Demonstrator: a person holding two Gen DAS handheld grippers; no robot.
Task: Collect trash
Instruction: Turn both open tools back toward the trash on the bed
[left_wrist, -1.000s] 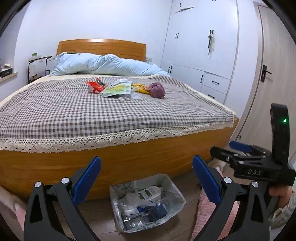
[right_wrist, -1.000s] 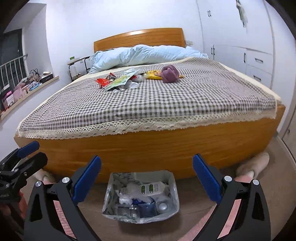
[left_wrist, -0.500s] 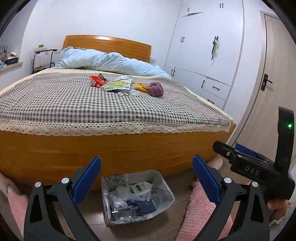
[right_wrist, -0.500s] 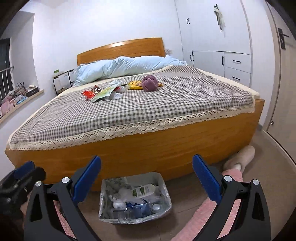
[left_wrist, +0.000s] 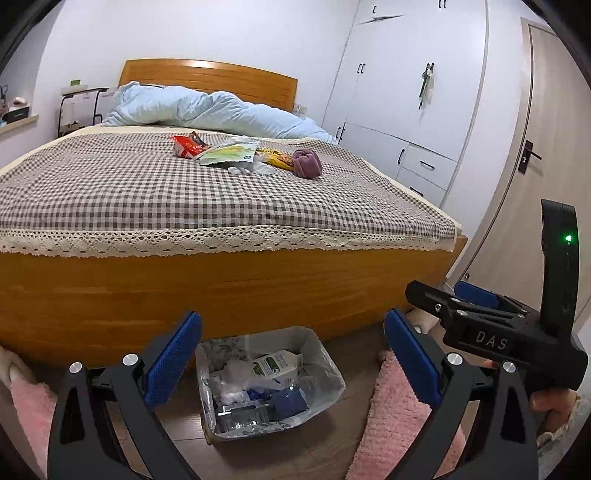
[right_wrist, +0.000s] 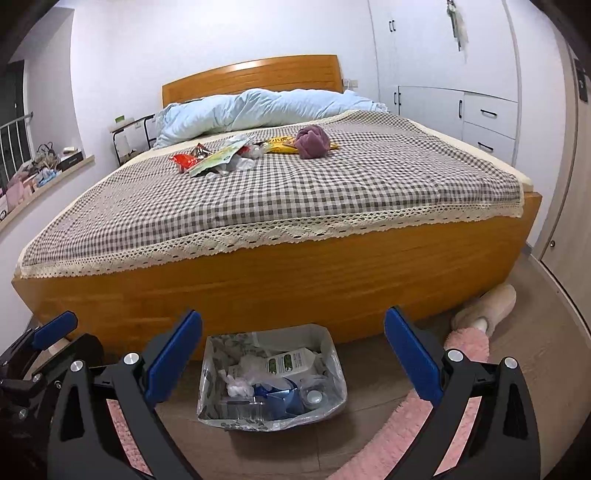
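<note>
A clear trash bag (left_wrist: 273, 384) (right_wrist: 273, 380) sits on the floor at the foot of the bed, holding a white carton and plastic scraps. Far off on the checked bedspread lie a red wrapper (left_wrist: 186, 147) (right_wrist: 183, 161), a green-and-white packet (left_wrist: 231, 153) (right_wrist: 218, 159), a yellow wrapper (left_wrist: 277, 157) (right_wrist: 279, 144) and a purple bundle (left_wrist: 307, 164) (right_wrist: 313, 142). My left gripper (left_wrist: 291, 362) hangs open above the bag with nothing between its blue pads. My right gripper (right_wrist: 291, 363) is open and empty over the bag too; it also shows in the left wrist view as the right gripper (left_wrist: 476, 306).
The wooden bed frame (left_wrist: 221, 288) blocks the way ahead. A pale blue duvet (left_wrist: 207, 114) is heaped by the headboard. Pink rug (left_wrist: 399, 417) and slippers (right_wrist: 487, 306) lie on the floor to the right. White wardrobes (left_wrist: 406, 92) and a door (left_wrist: 546, 166) stand at right.
Both grippers have tilted and shifted slightly, so the bed and bag sit a bit differently in view. Both stay open and empty. The trash has not moved.
</note>
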